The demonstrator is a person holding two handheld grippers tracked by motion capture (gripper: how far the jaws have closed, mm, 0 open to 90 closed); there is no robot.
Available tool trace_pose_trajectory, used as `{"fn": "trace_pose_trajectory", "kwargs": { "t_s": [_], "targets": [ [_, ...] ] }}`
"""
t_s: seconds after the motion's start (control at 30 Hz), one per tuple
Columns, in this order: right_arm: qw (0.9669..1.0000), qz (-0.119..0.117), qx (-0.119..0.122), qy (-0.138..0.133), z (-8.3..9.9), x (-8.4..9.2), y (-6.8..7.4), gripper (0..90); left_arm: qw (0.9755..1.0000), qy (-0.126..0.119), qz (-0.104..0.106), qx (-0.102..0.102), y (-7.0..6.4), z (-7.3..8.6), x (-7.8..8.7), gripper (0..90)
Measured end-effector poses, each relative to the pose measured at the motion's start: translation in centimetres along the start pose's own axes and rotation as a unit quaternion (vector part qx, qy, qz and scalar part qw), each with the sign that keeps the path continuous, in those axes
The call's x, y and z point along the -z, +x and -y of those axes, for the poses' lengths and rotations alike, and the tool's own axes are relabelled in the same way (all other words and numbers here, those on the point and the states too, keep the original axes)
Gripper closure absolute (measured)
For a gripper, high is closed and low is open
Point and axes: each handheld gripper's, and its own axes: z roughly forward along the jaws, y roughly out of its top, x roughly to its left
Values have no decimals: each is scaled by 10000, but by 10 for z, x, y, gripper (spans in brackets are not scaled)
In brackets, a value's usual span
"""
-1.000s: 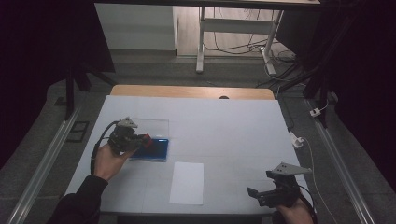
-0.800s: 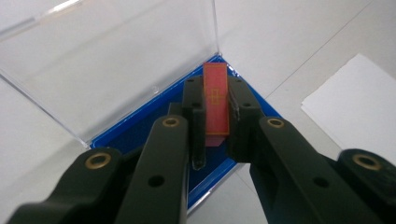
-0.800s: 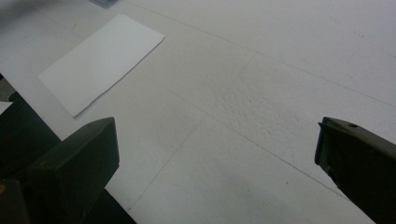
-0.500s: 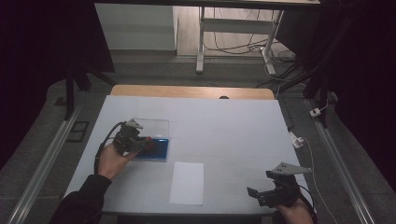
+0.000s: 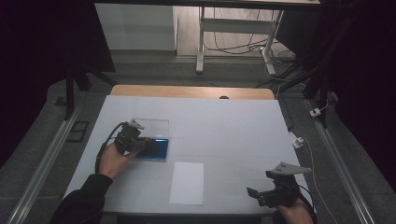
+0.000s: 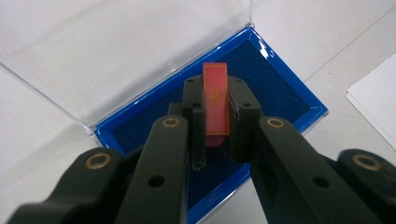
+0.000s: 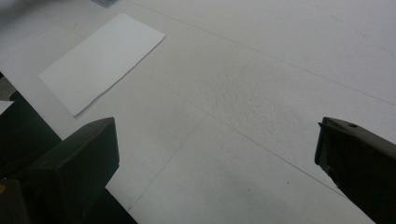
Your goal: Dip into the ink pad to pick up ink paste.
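Observation:
A blue case with dark blue lining lies open on the white table, its clear lid folded back flat. My left gripper is shut on a small red-orange card and holds it just above the case's lining. In the high view the left gripper sits at the case on the table's left. My right gripper rests near the front right edge, its jaws wide open with only bare table between them.
A white sheet of paper lies at the front middle of the table, between the two hands; its corner shows beside the case. A wooden strip runs along the far edge. Floor and cables lie beyond.
The left hand and its gripper have shifted slightly right and forward over the blue case. The right gripper has stayed where it was.

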Motion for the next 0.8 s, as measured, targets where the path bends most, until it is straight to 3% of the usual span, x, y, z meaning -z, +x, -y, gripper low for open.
{"fn": "trace_pose_trajectory", "kwargs": {
  "t_s": [0.4,0.63,0.8],
  "targets": [
    [10000,-4,-3,11,0,0,0,3,9997,216,-78,-88,-3,-2,-5,799],
    [10000,5,9,26,0,0,1,3,9996,142,145,171,4,1,-6,803],
    [10000,28,38,56,-1,-1,0,3,9999,136,-90,-25,-4,2,-7,803]
  ]
}}
